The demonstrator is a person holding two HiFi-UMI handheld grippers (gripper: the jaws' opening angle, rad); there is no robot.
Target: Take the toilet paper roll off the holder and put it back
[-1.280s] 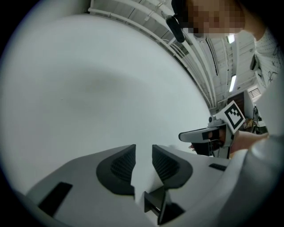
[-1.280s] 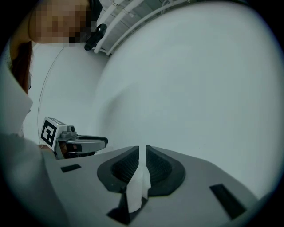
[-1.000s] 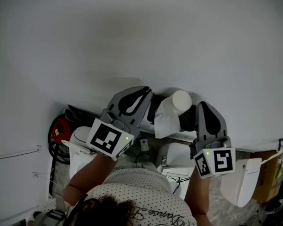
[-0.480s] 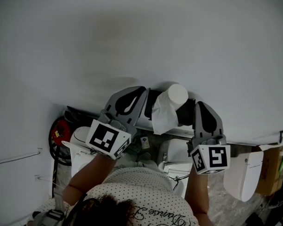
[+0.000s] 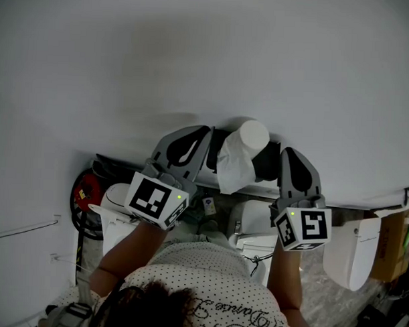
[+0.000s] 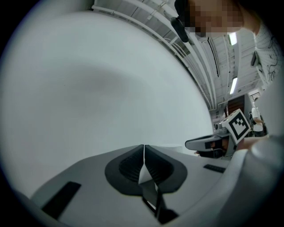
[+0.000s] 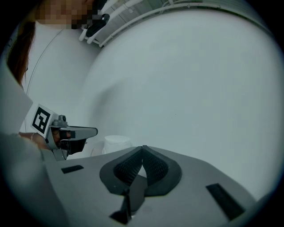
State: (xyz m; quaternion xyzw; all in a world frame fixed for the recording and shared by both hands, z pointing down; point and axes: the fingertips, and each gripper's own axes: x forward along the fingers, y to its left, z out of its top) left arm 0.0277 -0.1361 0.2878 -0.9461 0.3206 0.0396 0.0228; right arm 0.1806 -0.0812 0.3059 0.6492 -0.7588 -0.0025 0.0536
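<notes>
Here, the roll (image 5: pixel 251 136) sits against the white wall (image 5: pixel 195 52), between the 2 grippers. A loose sheet (image 5: pixel 232 170) hangs down from it. Dark bits of the holder (image 5: pixel 269 162) show on both sides of the roll.

The left gripper (image 5: pixel 207 133) is just beside the roll, on its left. In the left gripper view its 2 jaws are pressed together, with nothing between them (image 6: pixel 143 151). It holds nothing.

The right gripper (image 5: pixel 289 154) is near the roll, on its right. In the right gripper view its 2 jaws are pressed together too (image 7: pixel 142 153), and it holds nothing. That view shows the roll (image 7: pixel 116 142) standing by the wall, a little to the left of the jaws, with the left gripper (image 7: pixel 84 131) beyond it.

Each gripper has a cube (image 5: pixel 153 201) with black and white squares at its back end. The person's arms reach up to them from a dotted shirt (image 5: pixel 200 280). A white toilet (image 5: pixel 256 225) is low down, under the roll.
</notes>
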